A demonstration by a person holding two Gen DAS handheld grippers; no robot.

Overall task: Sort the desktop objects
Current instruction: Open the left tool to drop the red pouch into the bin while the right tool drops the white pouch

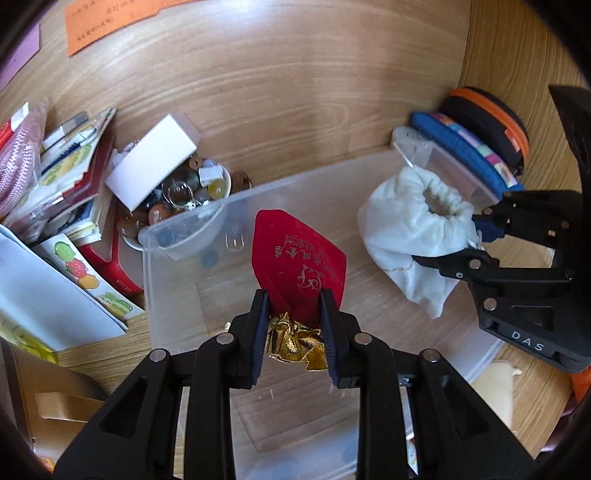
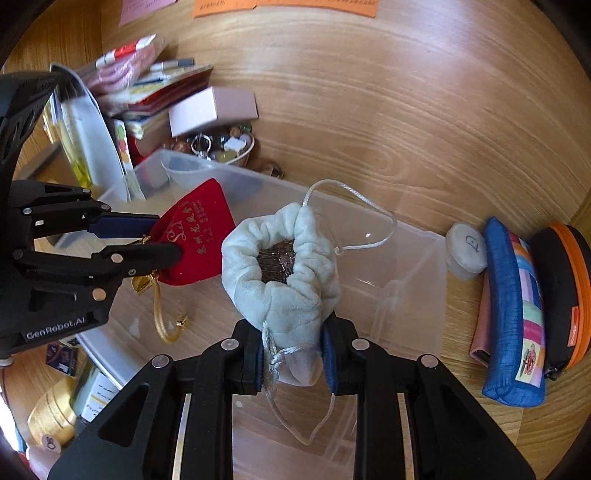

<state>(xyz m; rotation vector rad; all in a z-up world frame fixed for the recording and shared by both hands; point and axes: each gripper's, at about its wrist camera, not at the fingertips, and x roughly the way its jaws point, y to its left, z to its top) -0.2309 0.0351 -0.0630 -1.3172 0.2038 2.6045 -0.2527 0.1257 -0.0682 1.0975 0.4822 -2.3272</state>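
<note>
My left gripper is shut on the gold-trimmed neck of a red velvet pouch with gold lettering, which hangs over a clear plastic bin. To its right, my right gripper is shut on a white drawstring pouch. In the right wrist view, the right gripper pinches the white pouch at its lower end. The pouch's mouth gapes toward the camera, with something dark inside, and its cord loops over the bin. The left gripper holds the red pouch alongside.
Left of the bin are a bowl of trinkets, a white box and stacked booklets. On the right lie a blue patchwork pencil case, a black-and-orange case and a white lidded cup. Orange paper lies at the back.
</note>
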